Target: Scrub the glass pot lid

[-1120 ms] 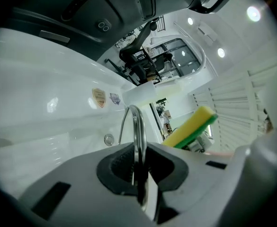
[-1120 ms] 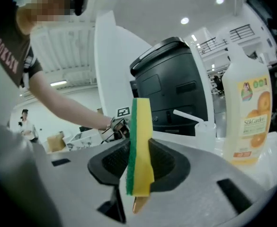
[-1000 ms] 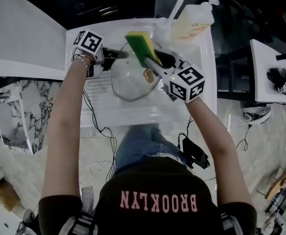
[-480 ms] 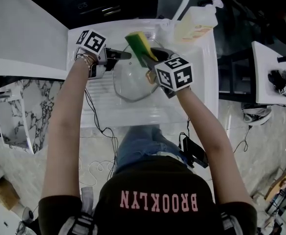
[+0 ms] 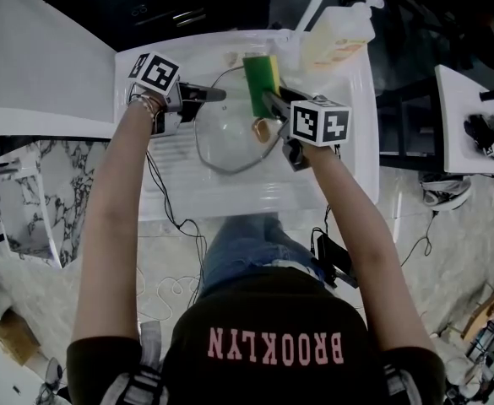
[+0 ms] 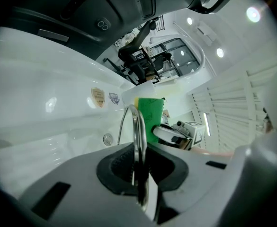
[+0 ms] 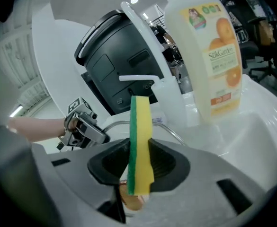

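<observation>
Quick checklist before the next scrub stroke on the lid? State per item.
1. Left tongs shut on the glass lid rim: ok.
2. Right tongs shut on the sponge: ok, held edge-on.
3. Lid held over the sink: ok.
4. Sponge touching the glass: cannot tell; in the head view it sits by the lid's far rim.
5. Soap bottle apart from the sponge: ok.

The soap bottle (image 7: 209, 56) is cut off at its top.
</observation>
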Motion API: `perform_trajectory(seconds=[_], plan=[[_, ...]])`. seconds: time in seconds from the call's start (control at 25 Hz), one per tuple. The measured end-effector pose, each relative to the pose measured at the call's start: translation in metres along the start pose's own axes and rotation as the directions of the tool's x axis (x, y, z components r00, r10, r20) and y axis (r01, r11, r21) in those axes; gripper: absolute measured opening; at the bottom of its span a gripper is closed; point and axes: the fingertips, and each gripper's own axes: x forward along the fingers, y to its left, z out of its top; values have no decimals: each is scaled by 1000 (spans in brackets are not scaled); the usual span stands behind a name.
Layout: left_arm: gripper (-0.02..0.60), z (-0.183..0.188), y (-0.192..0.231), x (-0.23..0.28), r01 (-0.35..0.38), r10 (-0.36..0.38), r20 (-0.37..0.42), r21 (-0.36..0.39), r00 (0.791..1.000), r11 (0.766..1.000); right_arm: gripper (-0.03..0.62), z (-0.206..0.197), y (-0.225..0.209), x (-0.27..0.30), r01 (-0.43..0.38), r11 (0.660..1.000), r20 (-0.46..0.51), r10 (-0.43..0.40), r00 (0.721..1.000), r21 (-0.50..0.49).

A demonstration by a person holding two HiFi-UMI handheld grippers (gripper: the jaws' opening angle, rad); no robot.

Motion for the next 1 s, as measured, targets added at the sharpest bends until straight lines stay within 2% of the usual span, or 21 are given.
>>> perform_trajectory(seconds=[0.28, 0.44, 0.6, 0.84, 0.92, 1.0], plan=[[34, -1, -4, 1, 21, -21, 4, -5, 1000, 1000, 103, -13, -26, -4, 41, 997, 2, -41, 999, 59], [34, -2, -6, 1, 35, -35, 3, -14, 999, 999, 103, -30, -51, -8, 113, 987, -24, -111, 994, 112], [34, 0, -5, 1, 41, -41, 6, -7, 999, 999, 103, -61, -89, -14, 192, 961, -65, -183, 981, 198], [34, 0, -4, 1, 44, -44, 3, -6, 999, 999, 103, -102, -120, -16, 251, 891, -89, -235, 968, 379], [34, 0, -5, 1, 47, -47, 0, -9, 999, 999, 103, -112, -127, -18, 304, 875, -121, -279, 953, 377], [34, 0, -7, 2, 54, -54, 1, -14, 999, 998, 103, -113, -129, -24, 352, 876, -136, -325, 936, 330]])
